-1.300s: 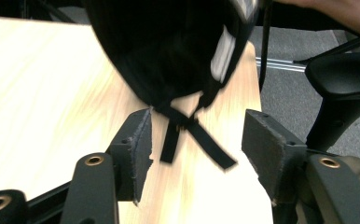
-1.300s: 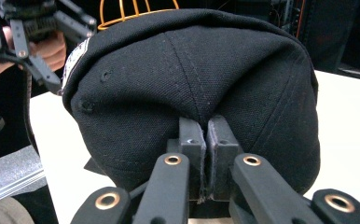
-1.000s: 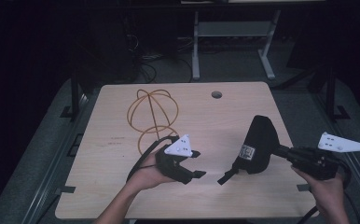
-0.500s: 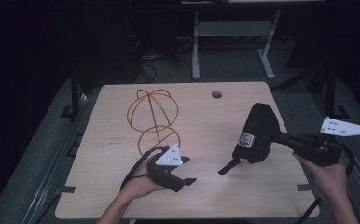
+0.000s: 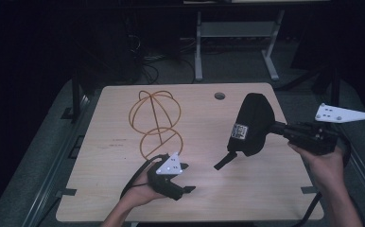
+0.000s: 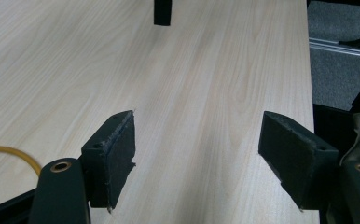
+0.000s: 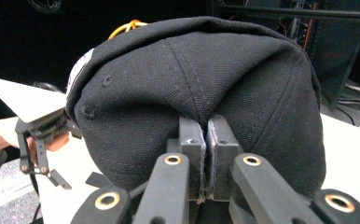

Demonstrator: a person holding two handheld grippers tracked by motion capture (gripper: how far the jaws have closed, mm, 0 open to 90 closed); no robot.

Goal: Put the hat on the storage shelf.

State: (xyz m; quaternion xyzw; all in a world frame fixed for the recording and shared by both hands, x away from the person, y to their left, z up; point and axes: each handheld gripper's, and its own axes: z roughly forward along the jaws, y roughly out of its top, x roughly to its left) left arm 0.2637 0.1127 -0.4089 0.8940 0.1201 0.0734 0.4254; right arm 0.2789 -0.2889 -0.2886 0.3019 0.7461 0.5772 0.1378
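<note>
A black cap (image 5: 251, 124) hangs above the right half of the wooden table (image 5: 109, 189), its strap (image 5: 222, 161) dangling toward the board. My right gripper (image 5: 277, 127) is shut on the cap's fabric. In the right gripper view the two pads (image 7: 205, 135) pinch a fold of the cap (image 7: 192, 74). My left gripper (image 5: 186, 178) sits low near the table's front edge, left of the cap. Its jaws have just been opening, and the pads (image 6: 117, 149) stand wide apart over bare wood (image 6: 192, 70) with nothing between them.
An orange wire frame (image 5: 156, 123) of loops stands on the table's left-centre, just behind the left gripper; a strand of it (image 6: 10, 154) lies beside the left jaw. A cable hole (image 5: 219, 96) is at the back edge. A metal stand (image 5: 237, 33) is on the floor behind the table.
The right gripper has lifted the cap and carried it a little to the right. The left gripper has sunk toward the table's front edge, away from the cap's strap, with its jaws wider.
</note>
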